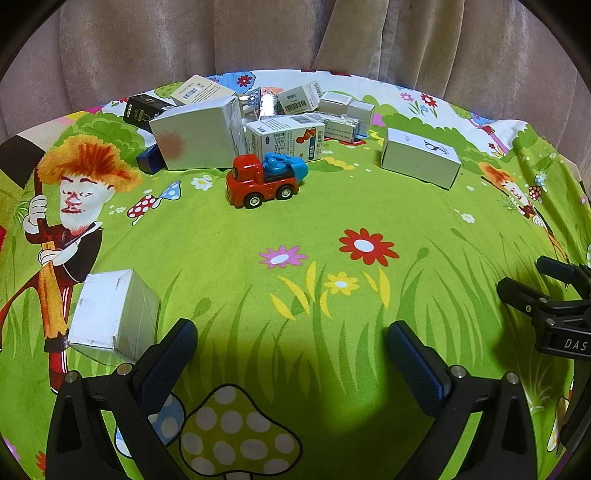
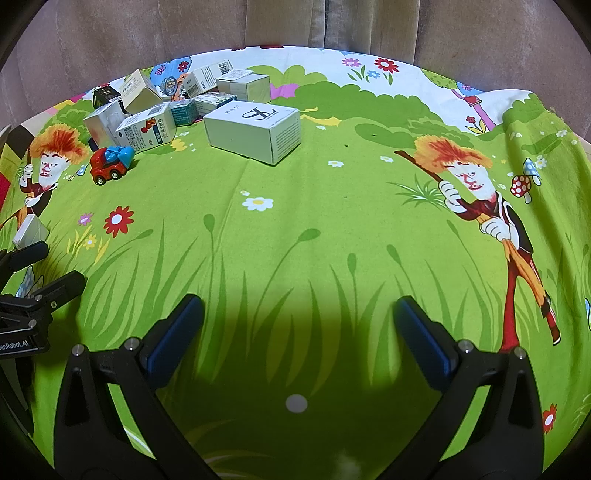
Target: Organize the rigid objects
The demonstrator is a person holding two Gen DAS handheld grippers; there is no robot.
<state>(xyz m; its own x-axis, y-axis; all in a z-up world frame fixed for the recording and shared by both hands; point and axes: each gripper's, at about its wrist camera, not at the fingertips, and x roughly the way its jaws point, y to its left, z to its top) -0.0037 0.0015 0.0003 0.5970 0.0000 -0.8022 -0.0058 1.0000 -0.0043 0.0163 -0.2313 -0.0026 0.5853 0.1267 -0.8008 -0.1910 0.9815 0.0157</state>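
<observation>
A heap of small cartons (image 1: 273, 118) lies at the back of the cartoon-print cloth (image 1: 295, 229), also seen far left in the right wrist view as the carton heap (image 2: 173, 99). A red and blue toy truck (image 1: 264, 180) stands just in front of it. A white box with a logo (image 1: 419, 157) lies apart to the right, large in the right wrist view as the logo box (image 2: 255, 129). A small white box (image 1: 112, 314) sits just left of my left gripper (image 1: 291, 332), which is open and empty. My right gripper (image 2: 298, 308) is open over bare cloth.
Beige curtains (image 1: 295, 33) hang behind the table. The right gripper's black frame (image 1: 554, 306) shows at the right edge of the left wrist view; the left gripper's frame (image 2: 33, 291) at the left edge of the other. Green cloth stretches between the grippers and the heap.
</observation>
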